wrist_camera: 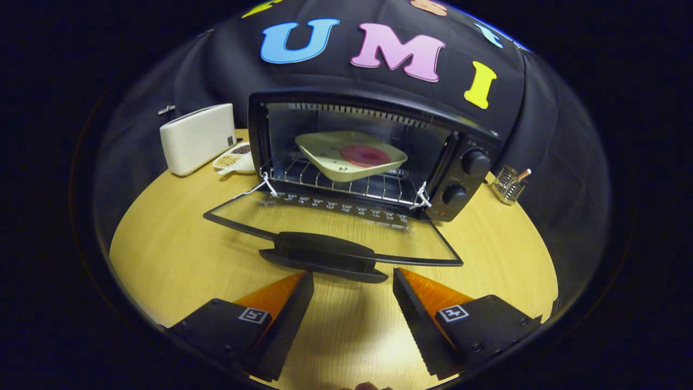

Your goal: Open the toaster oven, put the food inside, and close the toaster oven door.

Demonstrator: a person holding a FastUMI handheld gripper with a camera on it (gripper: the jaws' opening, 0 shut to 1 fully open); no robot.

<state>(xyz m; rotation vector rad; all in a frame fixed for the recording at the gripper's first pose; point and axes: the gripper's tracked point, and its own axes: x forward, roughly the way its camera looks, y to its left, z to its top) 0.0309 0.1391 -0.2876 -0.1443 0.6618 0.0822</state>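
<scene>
The round tabletop is pale wood with a fine straight grain. On it sits the toaster oven, a black box with its long axis running across the view and its open mouth facing the tool. Its glass door is dropped flat onto the tabletop, framed in black, with a long rounded black handle along its near edge, just ahead of the fingers. Inside, on the wire rack, rests a cream, square, round-cornered plate, slightly tilted, carrying a flat, dark red disc of food. Two round black knobs stack on the oven's right panel. A smooth white toaster stands well apart to the oven's left. The tool is spread wide, empty, its fingers wedge-shaped.
</scene>
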